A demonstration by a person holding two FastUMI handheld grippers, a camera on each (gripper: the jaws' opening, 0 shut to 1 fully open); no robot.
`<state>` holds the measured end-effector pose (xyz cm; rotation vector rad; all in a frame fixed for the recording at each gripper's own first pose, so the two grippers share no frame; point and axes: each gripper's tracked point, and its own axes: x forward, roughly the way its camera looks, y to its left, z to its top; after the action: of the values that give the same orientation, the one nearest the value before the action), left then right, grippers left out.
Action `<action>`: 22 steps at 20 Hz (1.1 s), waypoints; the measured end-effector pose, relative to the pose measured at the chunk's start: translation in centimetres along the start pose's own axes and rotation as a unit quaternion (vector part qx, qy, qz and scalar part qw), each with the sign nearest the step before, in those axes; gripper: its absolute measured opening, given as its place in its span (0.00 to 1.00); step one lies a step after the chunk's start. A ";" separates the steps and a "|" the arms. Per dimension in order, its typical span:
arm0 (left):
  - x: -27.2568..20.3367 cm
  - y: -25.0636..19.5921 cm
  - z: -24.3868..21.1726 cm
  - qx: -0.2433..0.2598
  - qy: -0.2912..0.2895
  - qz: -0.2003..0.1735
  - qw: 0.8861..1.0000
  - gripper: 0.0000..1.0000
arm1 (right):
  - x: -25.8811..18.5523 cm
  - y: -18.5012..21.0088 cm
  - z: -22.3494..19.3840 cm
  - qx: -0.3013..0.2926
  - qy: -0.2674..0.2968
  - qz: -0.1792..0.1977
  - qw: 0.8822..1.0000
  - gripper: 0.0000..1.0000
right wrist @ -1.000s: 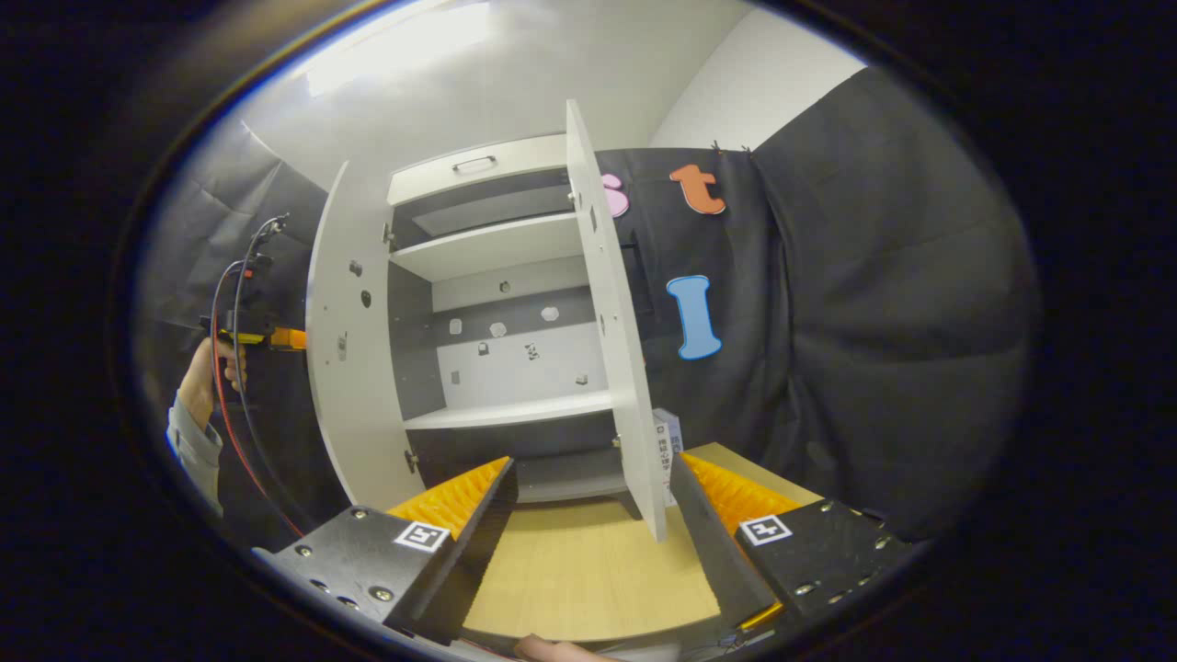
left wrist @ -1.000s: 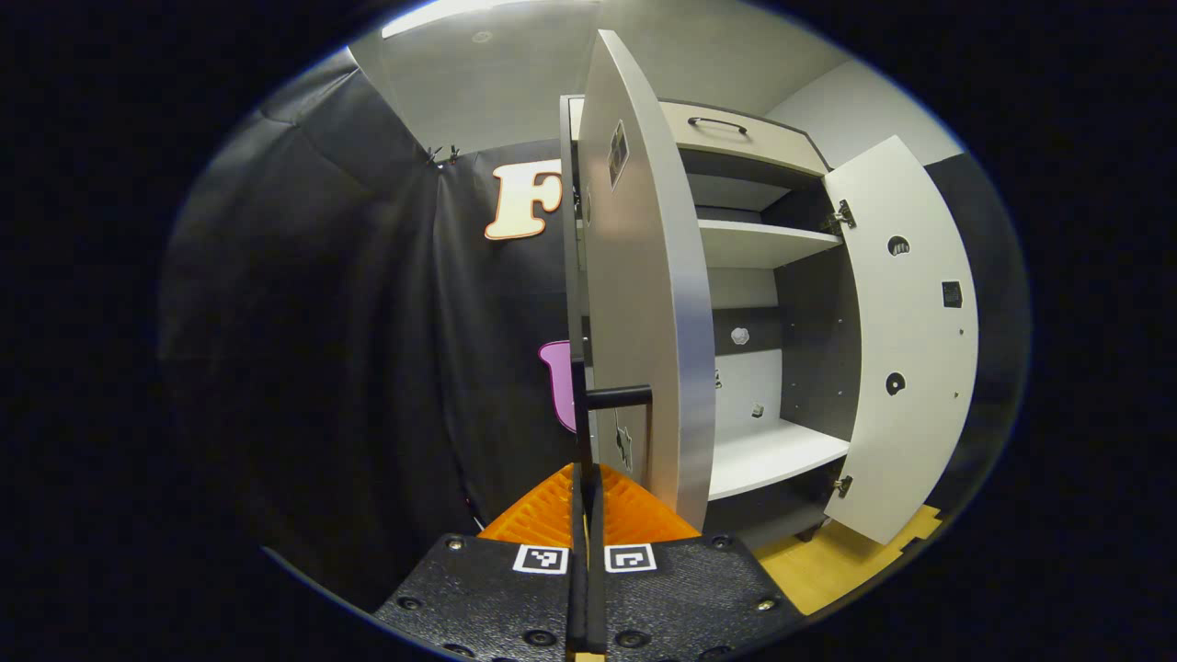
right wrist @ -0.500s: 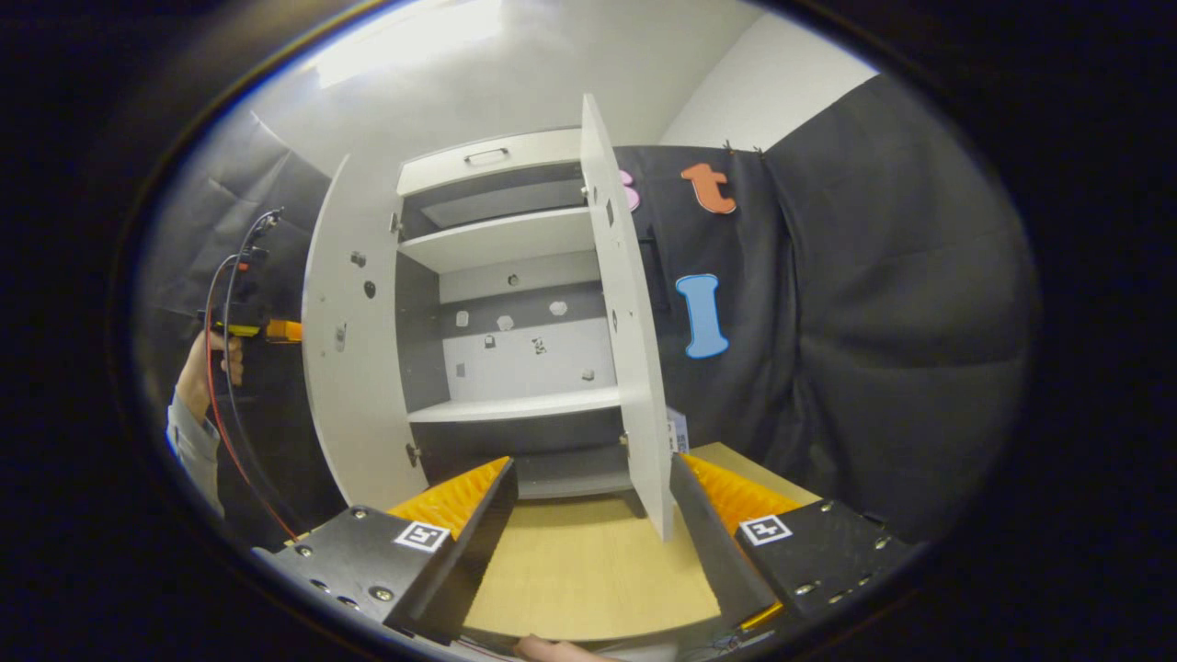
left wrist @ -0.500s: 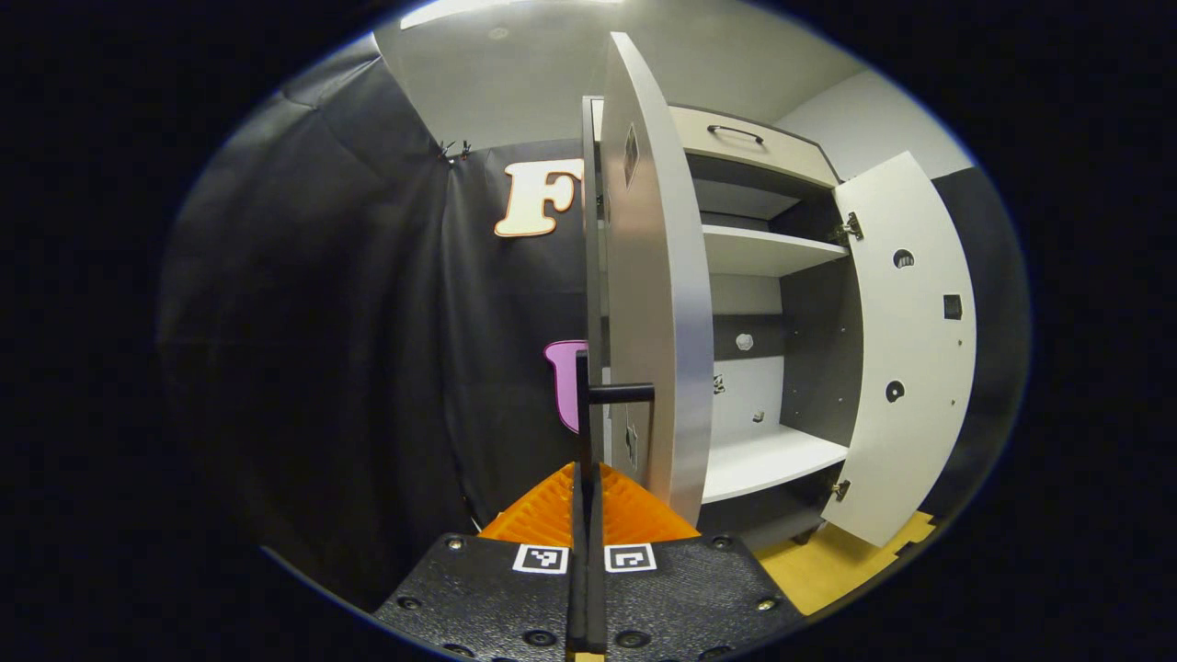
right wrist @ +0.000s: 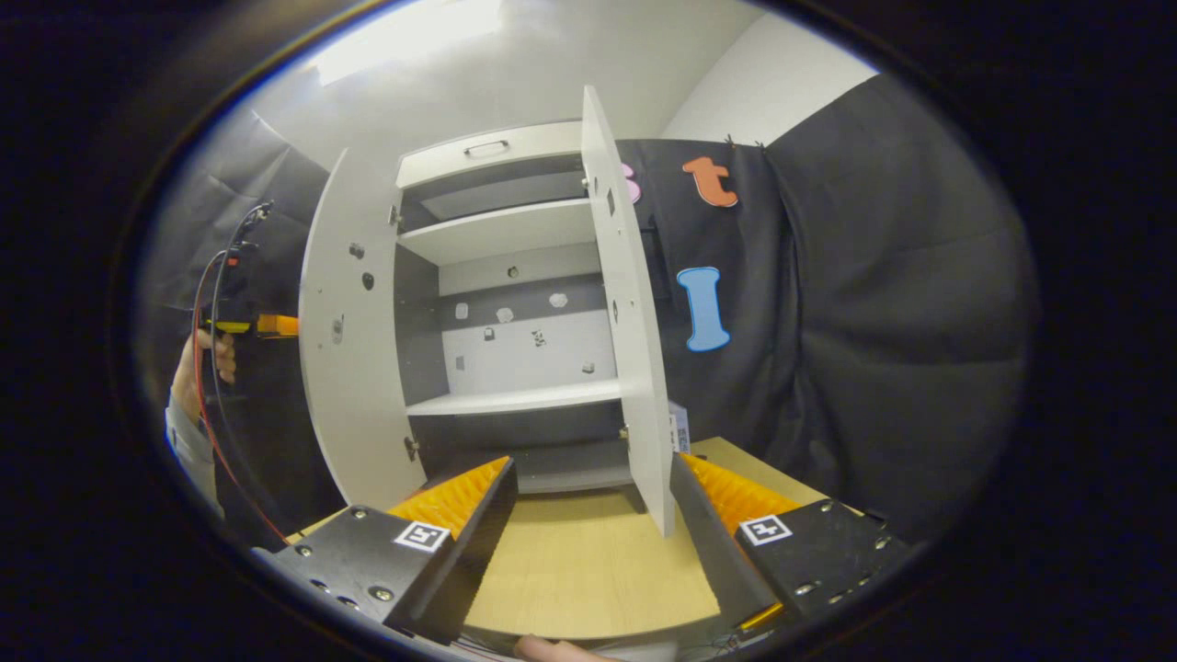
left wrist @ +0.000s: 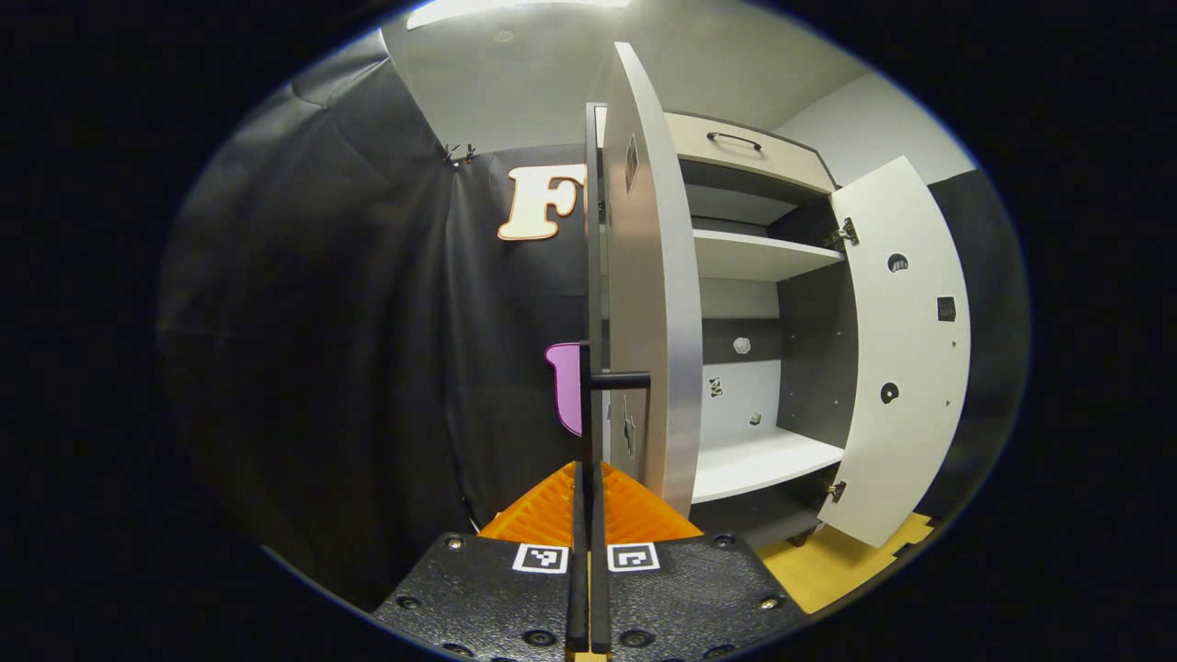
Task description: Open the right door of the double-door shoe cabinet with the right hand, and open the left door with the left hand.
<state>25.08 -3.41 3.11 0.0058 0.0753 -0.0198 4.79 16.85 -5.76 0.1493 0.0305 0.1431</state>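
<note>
Shoe cabinet (right wrist: 515,303) white, both doors swung wide; left hand-held gripper (left wrist: 588,478) clamped on the left door's black handle (left wrist: 588,405); right hand-held gripper (right wrist: 593,501) spread, empty.

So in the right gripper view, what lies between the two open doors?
The open cabinet interior: an upper shelf and a lower shelf between the left door and right door, in the right gripper view.

Floor (right wrist: 588,570): light wood boards are laid before the booth wall.
Ceiling (right wrist: 515,83): a white surface is lit by a bright panel (right wrist: 405,41).
Side wall (left wrist: 864,124): a plain white stretch is seen above the black cloth (left wrist: 368,322).
</note>
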 end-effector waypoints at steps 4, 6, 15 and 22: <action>-0.9 -0.6 0.0 -0.003 0.002 -0.010 1.000 0.02 | 0.1 -0.2 -0.2 0.006 0.004 -0.004 1.000 0.99; -1.3 -0.6 0.1 -0.002 -0.005 -0.012 1.000 0.03 | 0.1 -0.2 -0.1 0.009 0.005 -0.006 1.000 0.99; -4.0 -2.5 0.2 -0.022 -0.006 -0.028 0.999 0.51 | 1.1 1.0 1.5 -0.009 -0.001 0.003 1.000 0.99; -3.8 -3.3 1.2 0.006 -0.046 -0.006 0.999 0.89 | 2.2 1.5 4.7 0.005 -0.015 0.008 1.000 0.98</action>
<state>21.32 -6.63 4.61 0.0164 -0.0164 -0.0329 6.91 17.98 -0.90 0.1616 -0.0002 0.1563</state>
